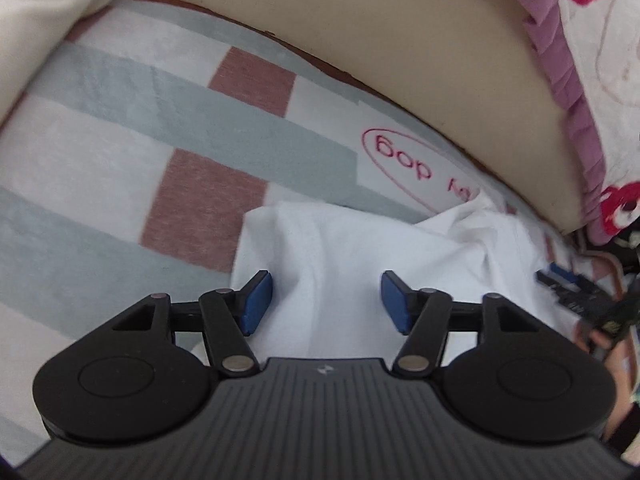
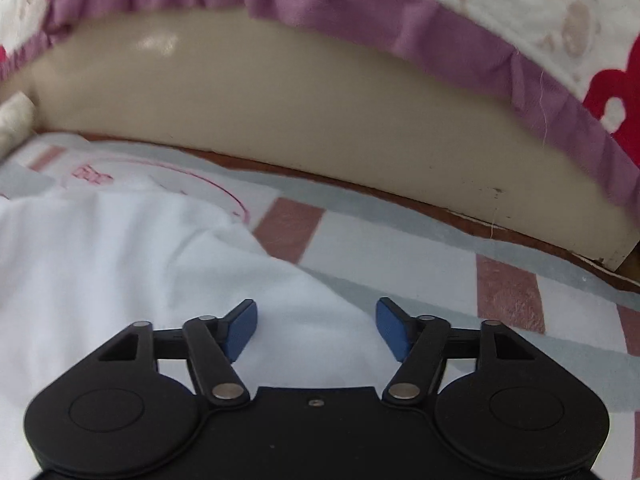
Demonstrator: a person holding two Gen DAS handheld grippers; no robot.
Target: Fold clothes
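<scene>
my left gripper [image 1: 326, 304] hangs over the white garment [image 1: 360, 264], fingers [image 1: 256, 304] apart w/ cloth showing between them, pads not pressing on it. right gripper [image 2: 316, 330] is over the garment's right edge [image 2: 160, 264], fingers [image 2: 240, 332] wide apart, nothing gripped. garment lies rumpled on the checked blanket [image 1: 120, 128] w/ grey, white & reddish squares, near the beige headboard [image 2: 280, 112]. a purple-frilled pillow [image 2: 360, 12] sits above the board.
</scene>
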